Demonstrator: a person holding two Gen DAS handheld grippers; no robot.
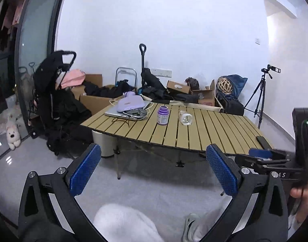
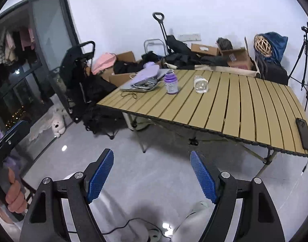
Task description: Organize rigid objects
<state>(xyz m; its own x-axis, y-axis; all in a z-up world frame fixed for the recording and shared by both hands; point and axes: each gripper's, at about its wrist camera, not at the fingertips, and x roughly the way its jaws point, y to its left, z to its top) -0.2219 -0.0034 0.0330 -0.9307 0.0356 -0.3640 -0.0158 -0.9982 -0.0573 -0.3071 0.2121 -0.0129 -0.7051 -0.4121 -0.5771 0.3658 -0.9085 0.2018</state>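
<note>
Purple bottle [image 1: 163,115] upright (table [image 1: 214,133]) — untouched.

The left gripper [image 1: 151,169] hangs low with its blue-padded fingers [image 1: 84,169] spread wide, nothing between them. In its view the right gripper sits at 3 o'clock. The right gripper [image 2: 151,176] is likewise spread and empty, pads [image 2: 203,176] well apart. At 8 o'clock in its view, the left hand [image 2: 14,195] wraps a black handle.
</note>
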